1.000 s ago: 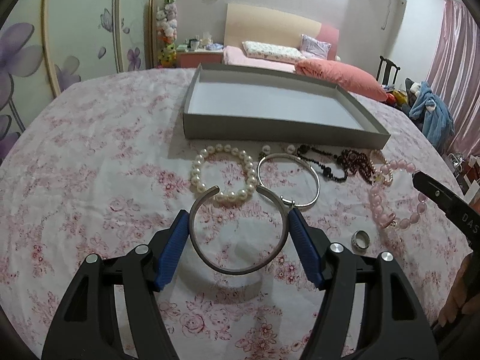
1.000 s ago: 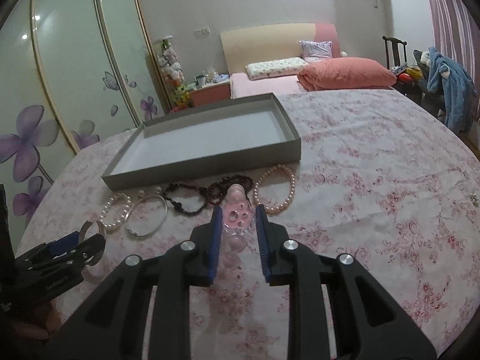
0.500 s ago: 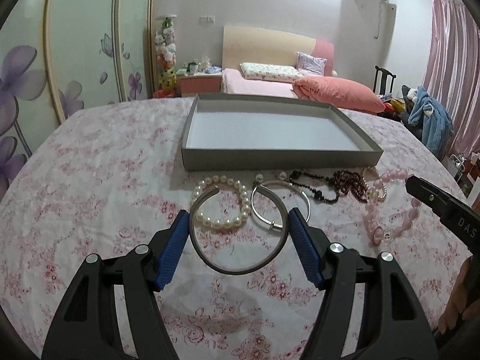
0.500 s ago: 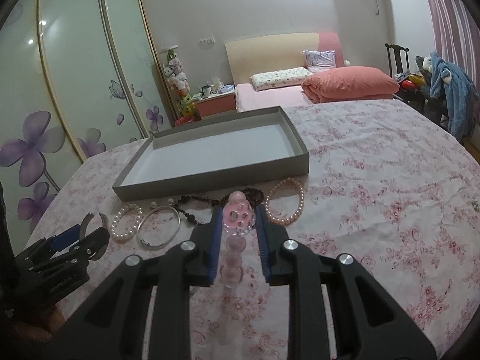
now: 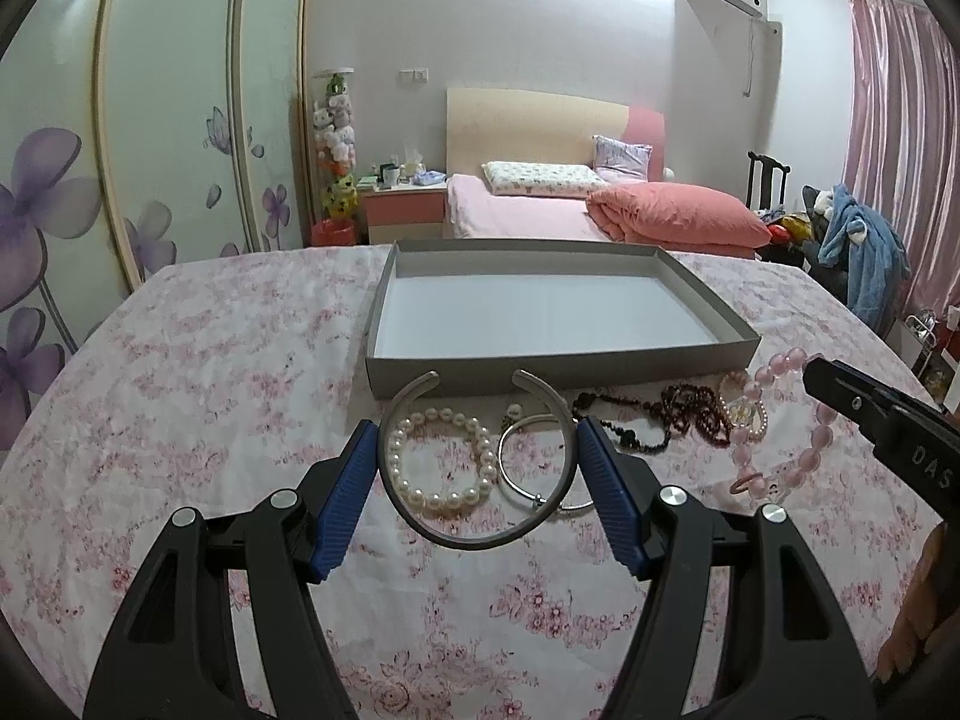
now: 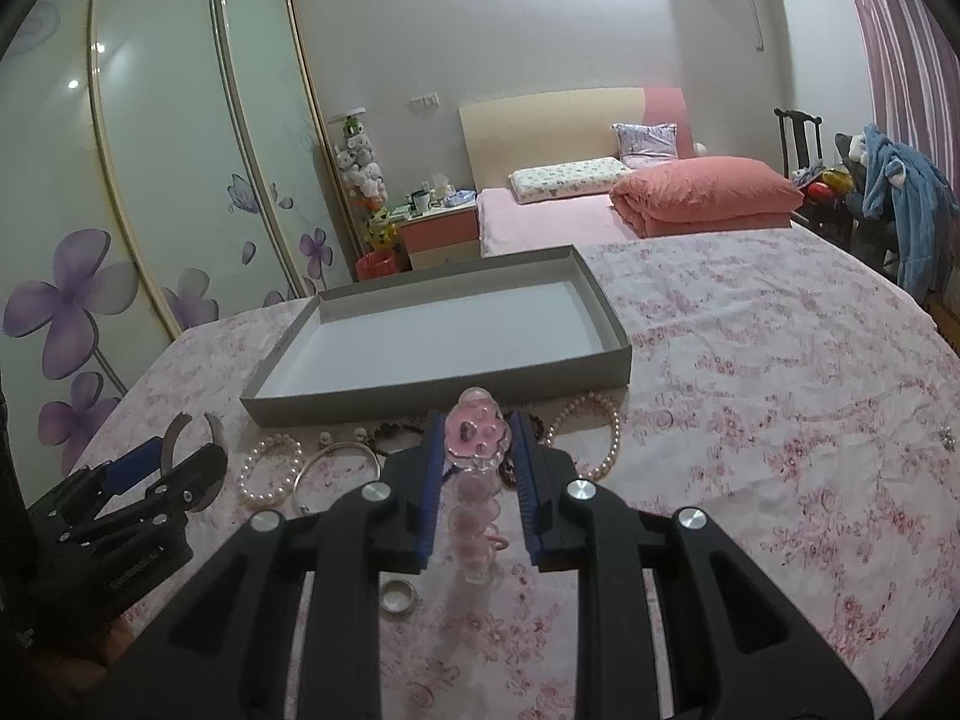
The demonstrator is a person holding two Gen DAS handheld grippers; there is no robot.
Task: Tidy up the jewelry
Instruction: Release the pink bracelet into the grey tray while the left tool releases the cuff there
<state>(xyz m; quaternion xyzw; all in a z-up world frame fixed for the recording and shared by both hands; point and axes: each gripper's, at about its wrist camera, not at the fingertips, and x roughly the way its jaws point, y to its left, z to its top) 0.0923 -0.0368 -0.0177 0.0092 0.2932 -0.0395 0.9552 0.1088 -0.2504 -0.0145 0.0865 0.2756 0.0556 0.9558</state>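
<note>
My left gripper (image 5: 477, 459) is shut on a grey open metal cuff (image 5: 468, 537) and holds it above the floral cloth, short of the grey tray (image 5: 552, 363). My right gripper (image 6: 477, 450) is shut on a pink bead bracelet (image 6: 474, 435), which hangs below the fingers; it also shows in the left wrist view (image 5: 804, 456). On the cloth before the tray lie a white pearl bracelet (image 5: 441, 498), a thin silver bangle (image 5: 522, 483), a dark bead strand (image 5: 672, 414) and another pearl bracelet (image 6: 594, 438). The tray (image 6: 444, 387) is empty.
A silver ring (image 6: 399, 595) lies on the cloth under the right gripper. The left gripper shows at the left of the right wrist view (image 6: 174, 468). Behind the table are a bed (image 5: 600, 210), a wardrobe (image 6: 150, 180) and a chair with clothes (image 6: 900, 210).
Both grippers have lifted with their bracelets in them and tilted up toward the tray. The cuff has left the cloth and now hangs over the pearl bracelet and bangle.
</note>
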